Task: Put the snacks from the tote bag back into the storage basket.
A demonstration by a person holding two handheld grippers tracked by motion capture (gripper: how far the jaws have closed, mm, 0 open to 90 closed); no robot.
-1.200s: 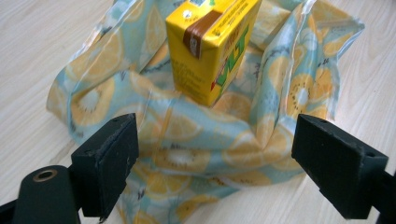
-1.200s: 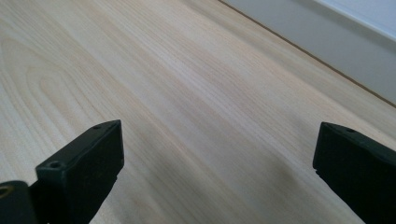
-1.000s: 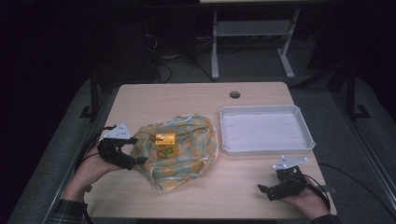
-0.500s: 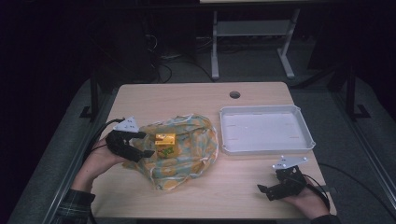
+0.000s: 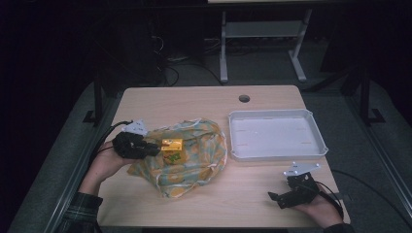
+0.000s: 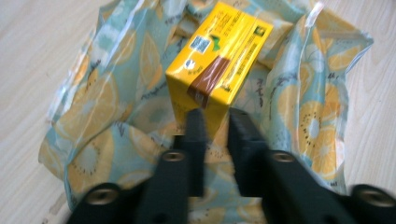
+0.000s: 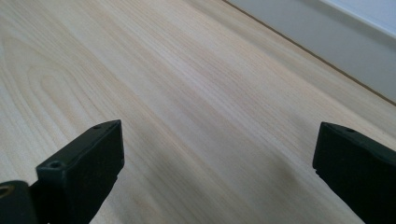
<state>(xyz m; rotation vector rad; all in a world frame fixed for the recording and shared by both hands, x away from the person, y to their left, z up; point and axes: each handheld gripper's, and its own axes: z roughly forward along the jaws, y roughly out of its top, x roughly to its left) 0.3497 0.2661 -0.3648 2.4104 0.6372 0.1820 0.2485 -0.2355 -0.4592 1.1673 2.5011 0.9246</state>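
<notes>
High view: fixed overhead cam on person's side, looks fwd and down on the whole wooden table (image 5: 204,102), floor beyond. Left gripper view: rides the left gripper (image 6: 217,123), very close, aimed down at a yellow carton (image 6: 219,60) on a lemon-print bag (image 6: 107,112); both also in high view. Right gripper view: low, near-level over tabletop toward the white tray (image 7: 345,46), shared w/ high view.

Bare table (image 5: 194,99) beyond bag (image 5: 194,165) (tray (image 5: 233,121) rightward).
</notes>
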